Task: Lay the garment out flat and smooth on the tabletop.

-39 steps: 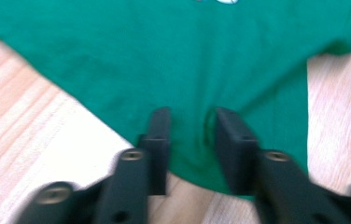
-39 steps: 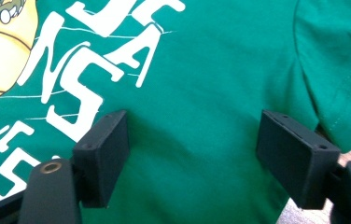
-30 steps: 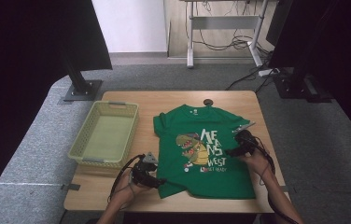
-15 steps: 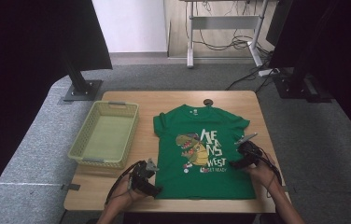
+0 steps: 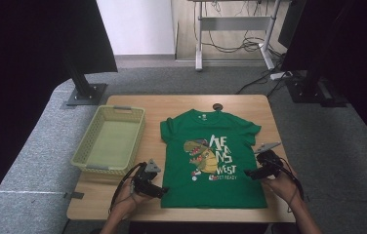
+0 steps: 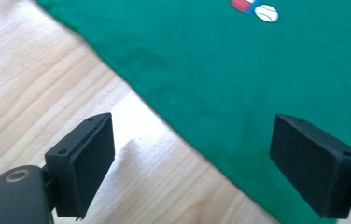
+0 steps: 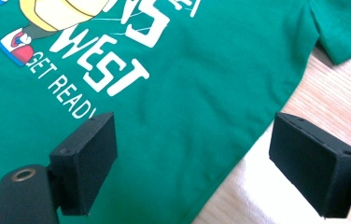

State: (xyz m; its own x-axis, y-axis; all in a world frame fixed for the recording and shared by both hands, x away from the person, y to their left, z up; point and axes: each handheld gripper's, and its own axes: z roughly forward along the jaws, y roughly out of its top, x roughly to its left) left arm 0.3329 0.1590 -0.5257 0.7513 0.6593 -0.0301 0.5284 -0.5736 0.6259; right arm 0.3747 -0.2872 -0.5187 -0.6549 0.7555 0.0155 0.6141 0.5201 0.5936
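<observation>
Now lying flat, T-shirt [image 5: 210, 161], smoothed since a second ago; left gripper [image 5: 158, 190] and right gripper [image 5: 253, 172] both released, backing to its side edges, ready for folding.

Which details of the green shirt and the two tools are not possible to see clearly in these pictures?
- Green shirt: collar label too small to read in the high view; its underside is hidden against the table.
- Left tool: in the high view, the hand covers part of it.
- Right tool: jaw bases are cut off by the bottom edge in the right gripper view.
- Small dark round thing: too small to identify.
</observation>
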